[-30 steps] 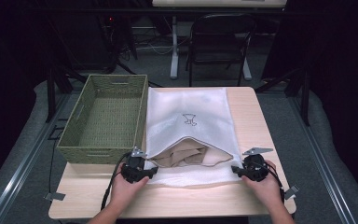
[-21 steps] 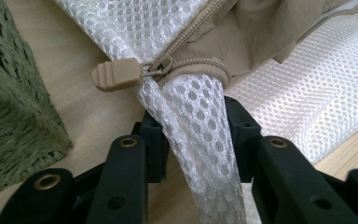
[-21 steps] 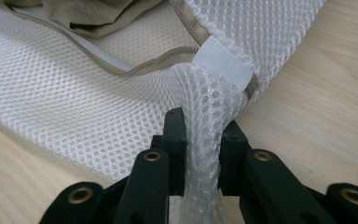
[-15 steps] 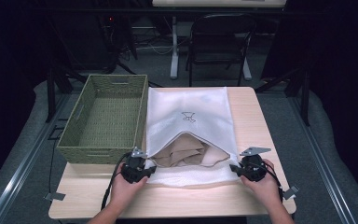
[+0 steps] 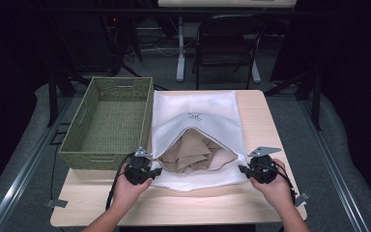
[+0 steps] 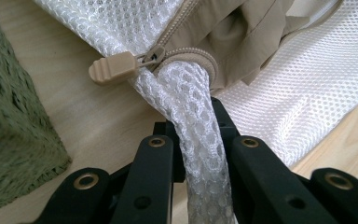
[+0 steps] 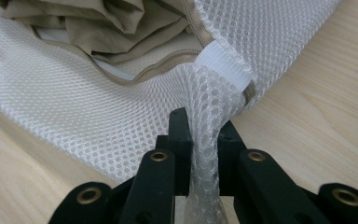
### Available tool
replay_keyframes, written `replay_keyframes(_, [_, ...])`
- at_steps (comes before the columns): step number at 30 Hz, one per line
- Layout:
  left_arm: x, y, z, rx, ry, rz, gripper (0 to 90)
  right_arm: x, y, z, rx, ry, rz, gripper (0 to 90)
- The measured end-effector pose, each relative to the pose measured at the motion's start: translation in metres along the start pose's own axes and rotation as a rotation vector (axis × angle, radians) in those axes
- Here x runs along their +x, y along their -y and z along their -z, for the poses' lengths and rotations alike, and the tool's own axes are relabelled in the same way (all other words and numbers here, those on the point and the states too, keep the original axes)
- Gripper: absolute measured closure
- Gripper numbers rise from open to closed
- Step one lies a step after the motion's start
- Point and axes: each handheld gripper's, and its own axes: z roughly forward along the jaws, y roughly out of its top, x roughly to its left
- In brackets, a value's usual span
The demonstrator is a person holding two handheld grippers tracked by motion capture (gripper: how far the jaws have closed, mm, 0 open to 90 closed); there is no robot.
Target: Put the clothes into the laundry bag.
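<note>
A white mesh laundry bag [image 5: 200,113] lies on the wooden table with its zipped mouth gaping toward me. Beige cloth [image 5: 191,152] shows inside the opening. My left gripper [image 5: 147,170] is shut on the bag's near left corner; its jaws have just been closing and now pinch bunched mesh [image 6: 196,140] just below the beige zipper pull [image 6: 114,67]. At the near right corner my right gripper [image 5: 249,170] has also just closed its jaws, which squeeze a fold of mesh [image 7: 205,135] under the white end tab [image 7: 223,65].
A green woven basket [image 5: 79,145] stands on the table to the left of the bag, close to my left gripper. A chair [image 5: 227,38] and table legs stand beyond the far edge. Bare wood [image 5: 198,203] lies between my hands.
Both grippers have closed on the bag's near corners. The right corner has lifted slightly, and the mouth of the bag gapes wider, showing more beige cloth.
</note>
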Motion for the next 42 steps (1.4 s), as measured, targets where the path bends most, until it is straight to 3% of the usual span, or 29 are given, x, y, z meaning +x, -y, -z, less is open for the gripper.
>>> replay_keyframes(4, [0.000,-0.010,0.009,-0.005,0.016,0.005,83.5,-0.003,-0.008,0.006,-0.012,-0.026,-0.015,81.7])
replay_keyframes(7, [-0.001,-0.019,0.015,0.006,0.021,-0.022,84.1,-0.003,-0.015,0.010,-0.012,-0.039,-0.003,81.7])
replay_keyframes(12, [-0.002,-0.029,0.018,0.025,0.027,-0.028,84.1,-0.002,-0.023,0.015,0.020,-0.042,0.046,81.7])
replay_keyframes(20, [-0.002,-0.041,0.021,0.068,0.033,-0.036,84.0,-0.009,-0.031,0.019,0.053,-0.075,0.035,81.8])
replay_keyframes(25, [0.000,-0.050,0.025,0.079,0.025,-0.032,84.0,-0.012,-0.038,0.021,0.058,-0.090,0.023,81.9])
replay_keyframes(30, [0.000,-0.058,0.029,0.102,0.007,-0.052,84.0,-0.012,-0.048,0.024,0.089,-0.084,0.049,81.9])
replay_keyframes(33, [-0.001,-0.063,0.032,0.102,0.006,-0.042,83.9,-0.012,-0.055,0.027,0.109,-0.082,0.064,81.9])
replay_keyframes(42, [0.001,-0.082,0.037,0.153,-0.009,-0.057,84.3,-0.018,-0.071,0.028,0.136,-0.090,0.057,82.0])
